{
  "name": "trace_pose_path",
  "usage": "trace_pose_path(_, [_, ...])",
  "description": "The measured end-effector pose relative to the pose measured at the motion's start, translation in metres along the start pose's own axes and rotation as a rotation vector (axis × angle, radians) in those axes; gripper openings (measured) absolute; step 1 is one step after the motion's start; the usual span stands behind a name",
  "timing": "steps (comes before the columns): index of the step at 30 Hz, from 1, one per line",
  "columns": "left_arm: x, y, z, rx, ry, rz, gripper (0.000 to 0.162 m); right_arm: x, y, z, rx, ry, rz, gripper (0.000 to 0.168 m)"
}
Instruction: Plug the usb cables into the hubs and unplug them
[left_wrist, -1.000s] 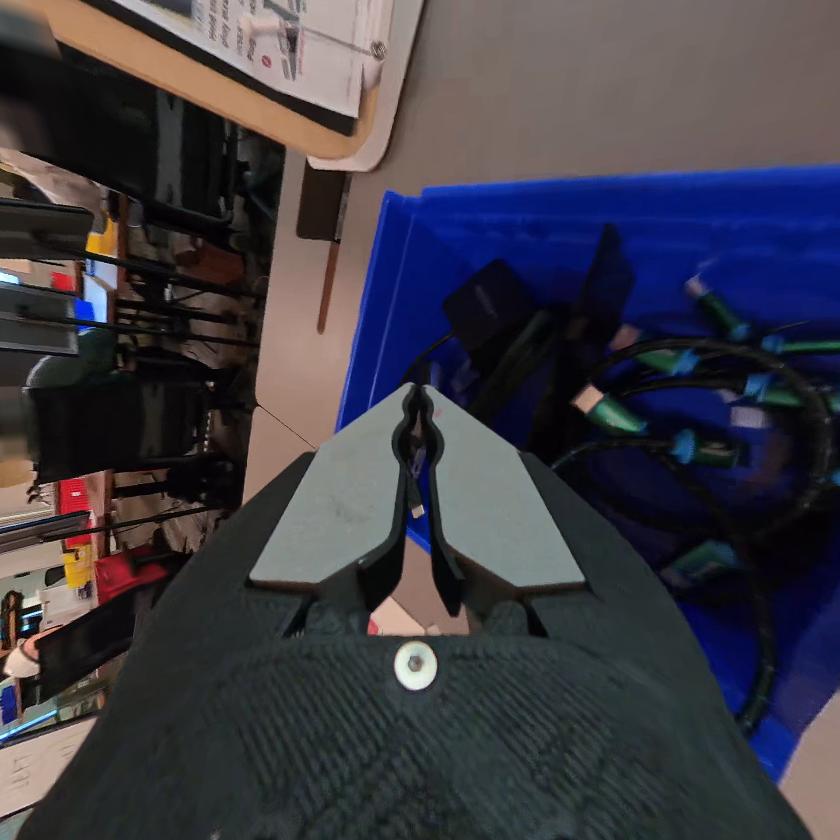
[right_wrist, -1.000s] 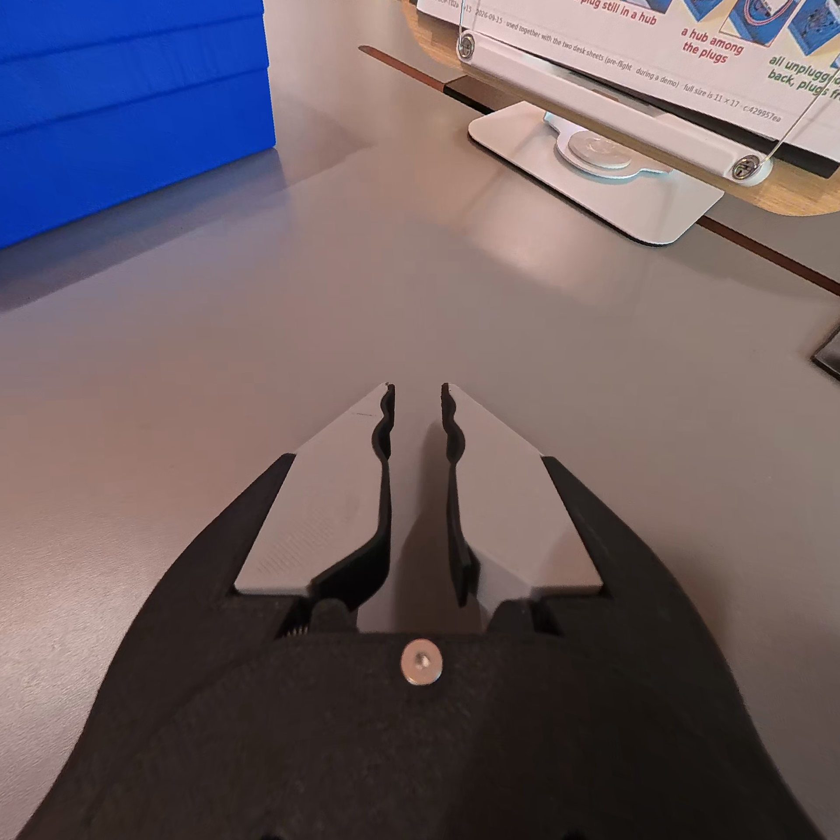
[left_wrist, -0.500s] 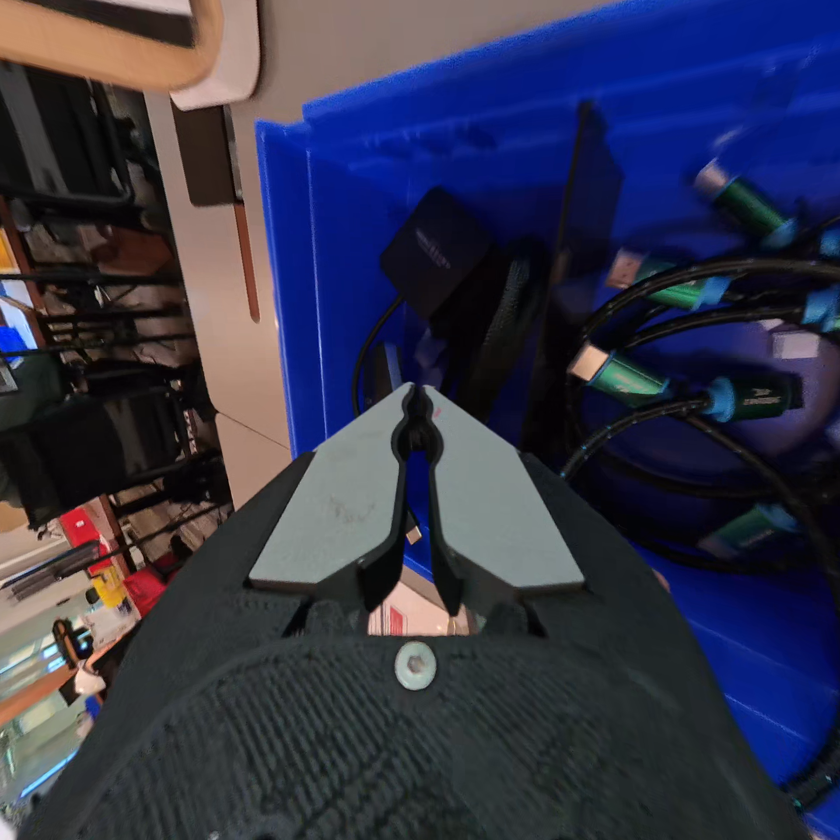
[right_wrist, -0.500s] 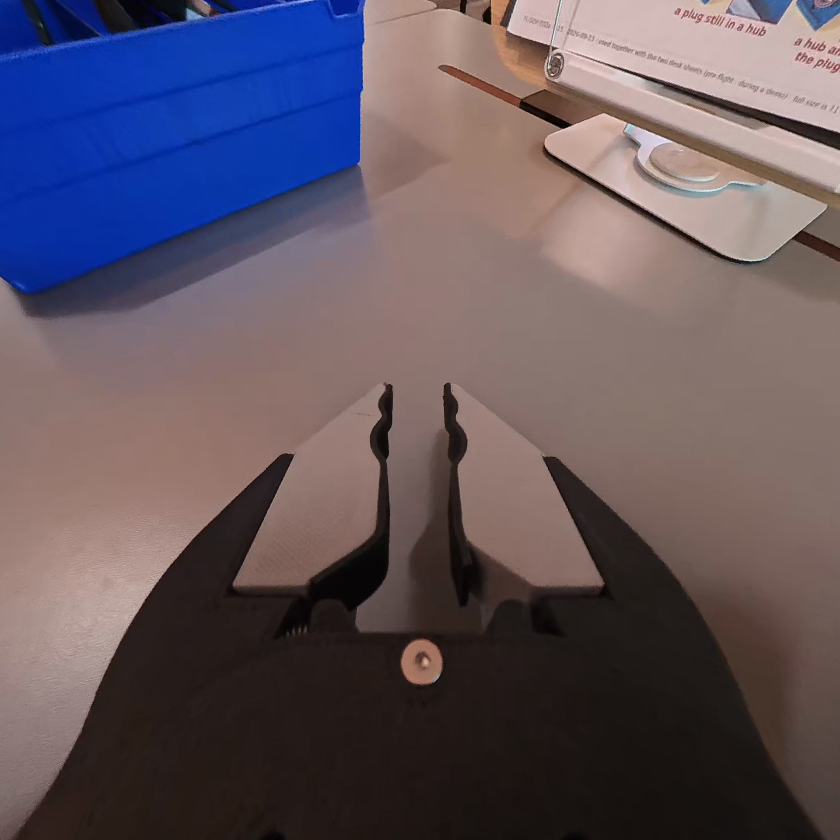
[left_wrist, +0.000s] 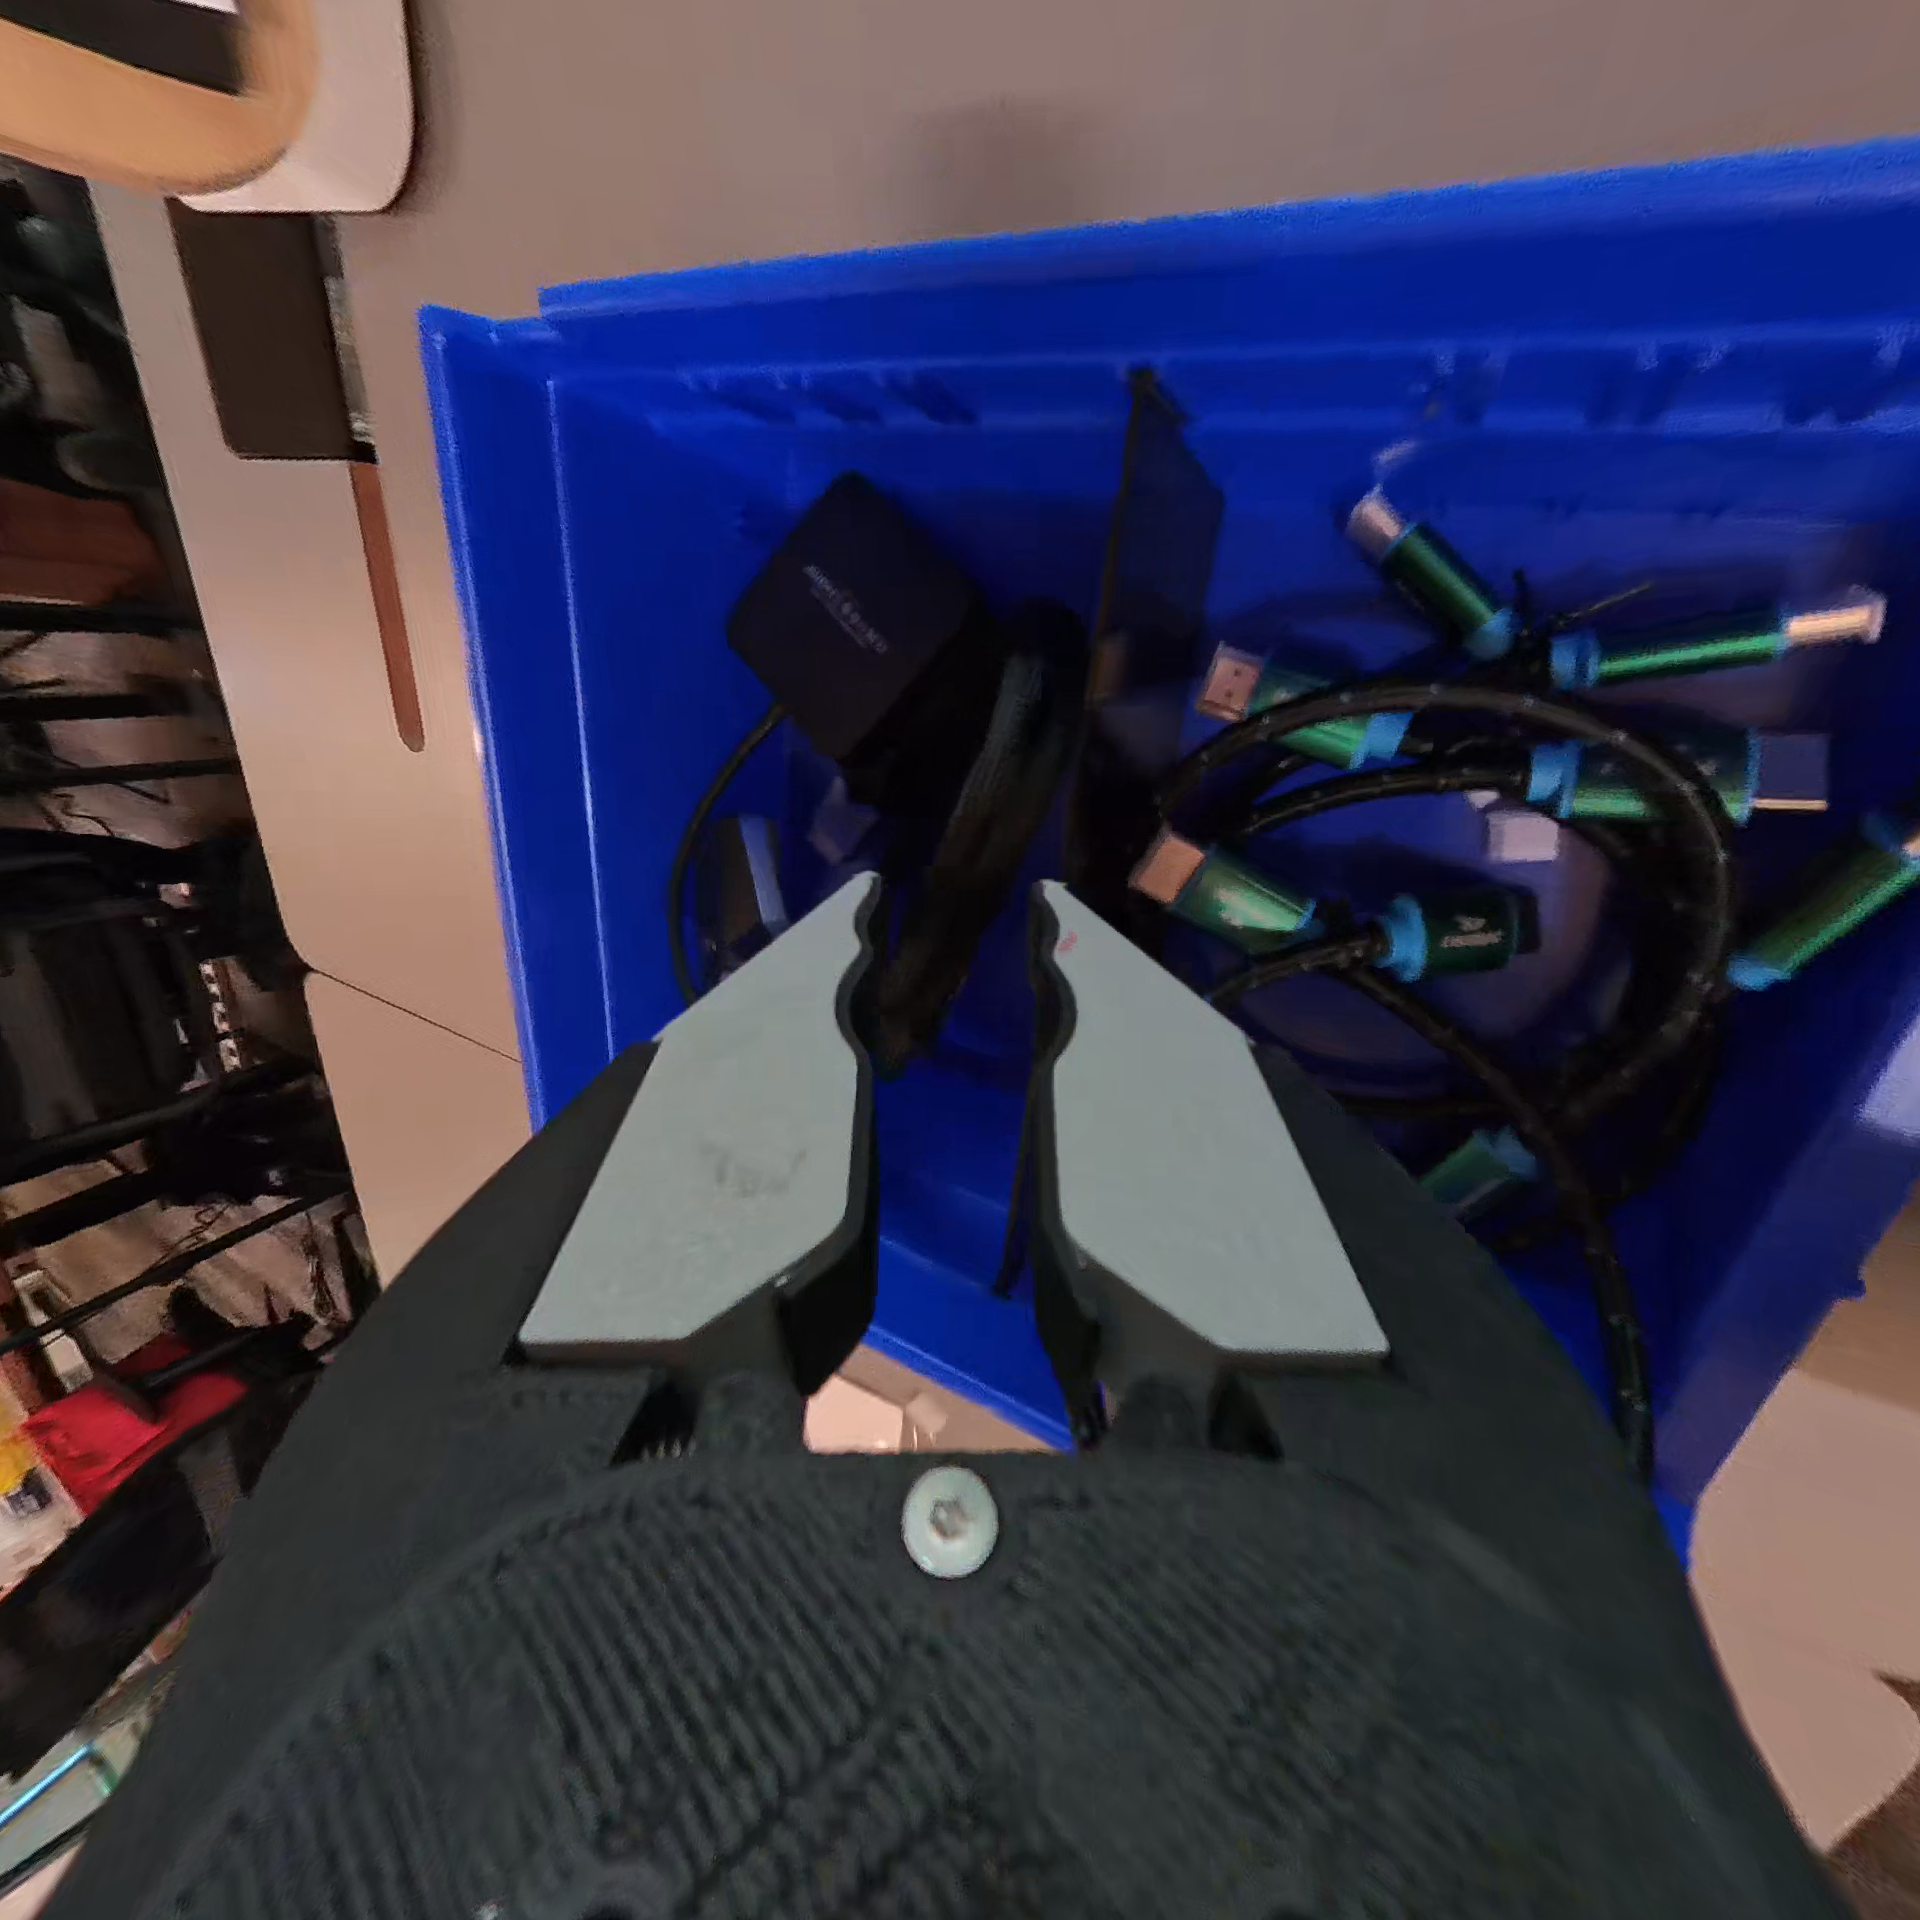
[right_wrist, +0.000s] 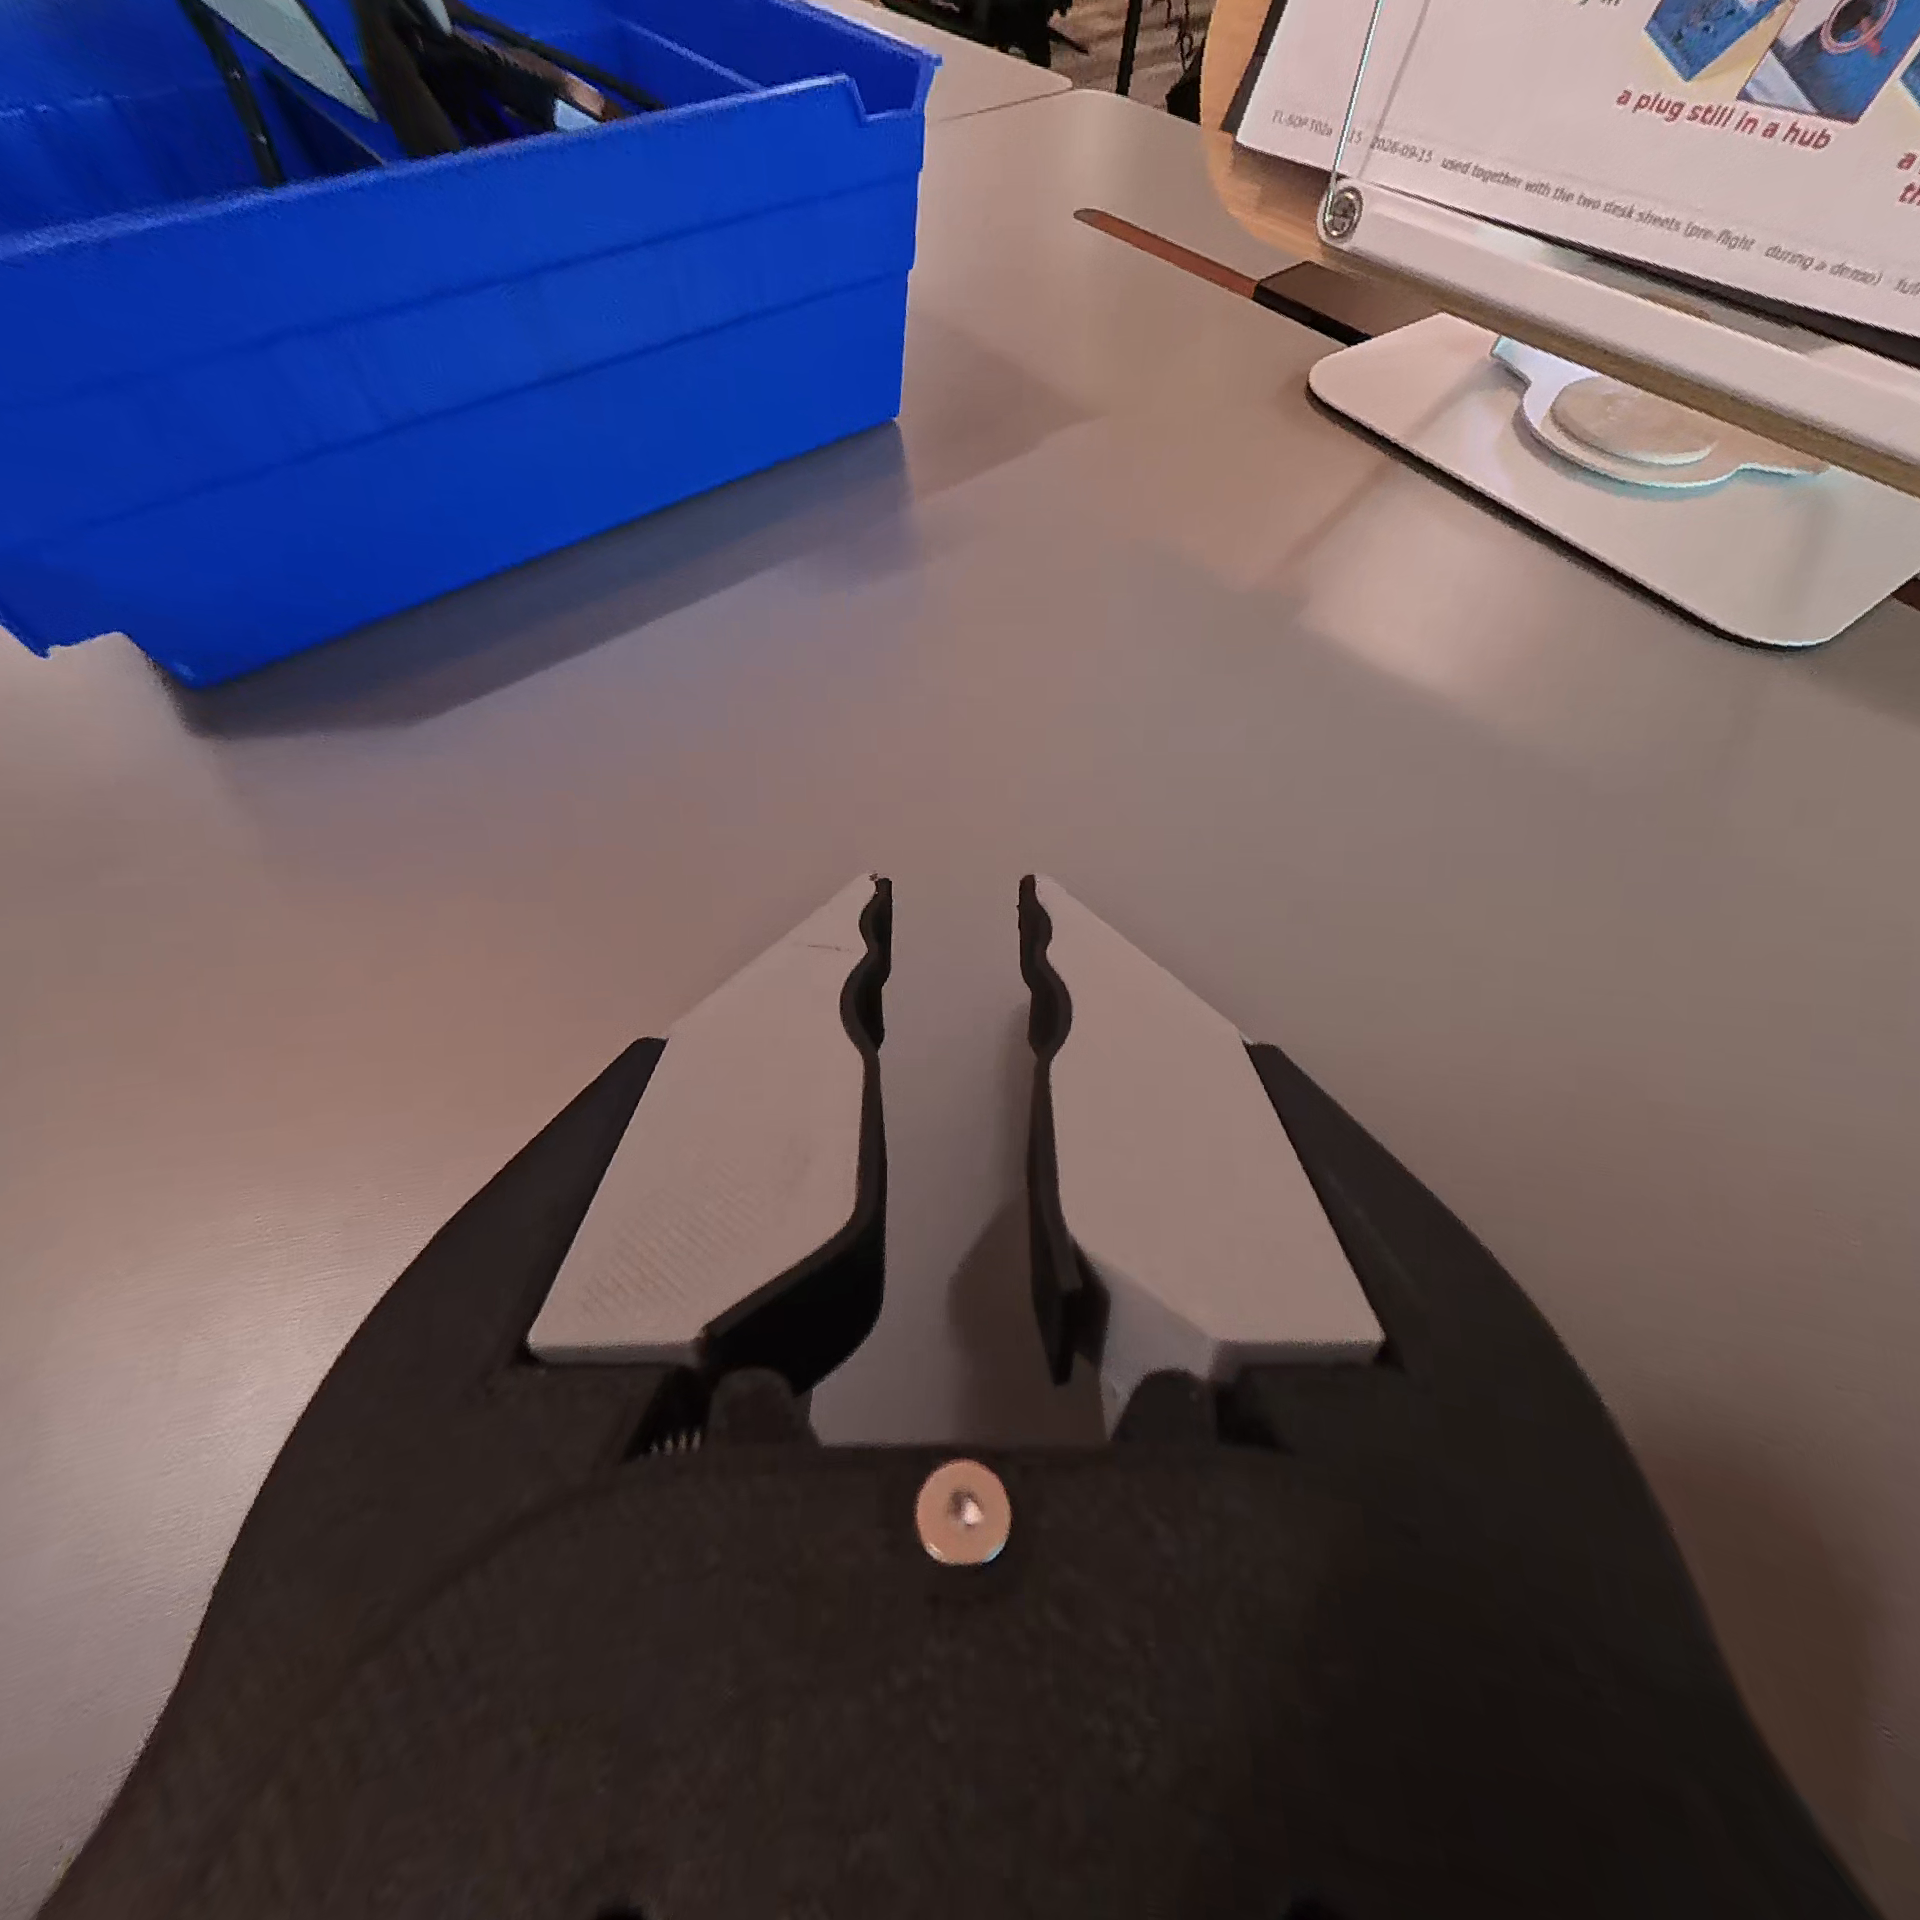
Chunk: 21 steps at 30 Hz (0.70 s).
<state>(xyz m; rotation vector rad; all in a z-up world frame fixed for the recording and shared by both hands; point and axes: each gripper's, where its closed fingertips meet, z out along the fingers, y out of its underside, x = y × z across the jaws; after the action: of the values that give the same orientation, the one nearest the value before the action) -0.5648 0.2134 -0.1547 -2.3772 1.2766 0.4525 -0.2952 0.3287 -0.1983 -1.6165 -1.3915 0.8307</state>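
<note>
The left gripper (left_wrist: 951, 914), jaws parted and empty, hangs over the blue bin (left_wrist: 530, 727), mid-frame, above a black cable bundle (left_wrist: 971, 831) beside a black hub (left_wrist: 852, 613) and green-plugged cables (left_wrist: 1455, 831). The right gripper (right_wrist: 954, 883), jaws narrowly parted and empty, sits low over the grey bench (right_wrist: 1143, 727); a document stand (right_wrist: 1558, 468) sits upper right.

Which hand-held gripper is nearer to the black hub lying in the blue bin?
Left. The left hand-held gripper is open above the blue bin, close to the black hub. The right hand-held gripper is open over the bare table, outside the bin.

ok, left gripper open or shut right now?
Open: the left gripper shows a clear gap between its fingertips, above the blue bin.
</note>
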Motion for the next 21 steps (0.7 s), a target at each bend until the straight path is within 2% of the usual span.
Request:
trace_pose_path(4, [-0.008,0.009,0.011,-0.035,-0.031,0.02,0.034,0.004,0.004,0.003,-0.013,0.004,0.02,0.02])
trace_pose_path(5, [-0.009,0.013,0.016,-0.054,-0.04,0.04,0.031,0.004,0.004,0.003,-0.011,-0.004,0.03,0.02])
trace_pose_path(6, [-0.014,0.014,0.021,-0.058,-0.071,0.055,0.02,0.004,0.004,0.003,-0.009,-0.01,0.038,0.02])
trace_pose_path(9, [-0.025,0.01,0.018,-0.062,-0.134,0.058,0.013,0.005,0.005,0.003,-0.01,-0.011,0.043,0.019])
trace_pose_path(11, [-0.044,-0.003,-0.001,0.008,-0.212,-0.008,0.01,0.006,0.004,0.003,-0.01,-0.001,0.036,0.019])
trace_pose_path(16, [-0.108,-0.028,-0.074,0.213,-0.461,-0.324,0.009,0.014,0.003,0.002,0.0,0.027,0.034,0.018])
trace_pose_path(18, [-0.114,-0.041,-0.096,0.26,-0.485,-0.413,0.008,0.015,0.002,0.002,0.007,0.02,0.048,0.018])
trace_pose_path(21, [-0.103,-0.075,-0.122,0.333,-0.439,-0.452,0.007,0.014,-0.003,0.0,0.046,-0.005,0.062,0.022])
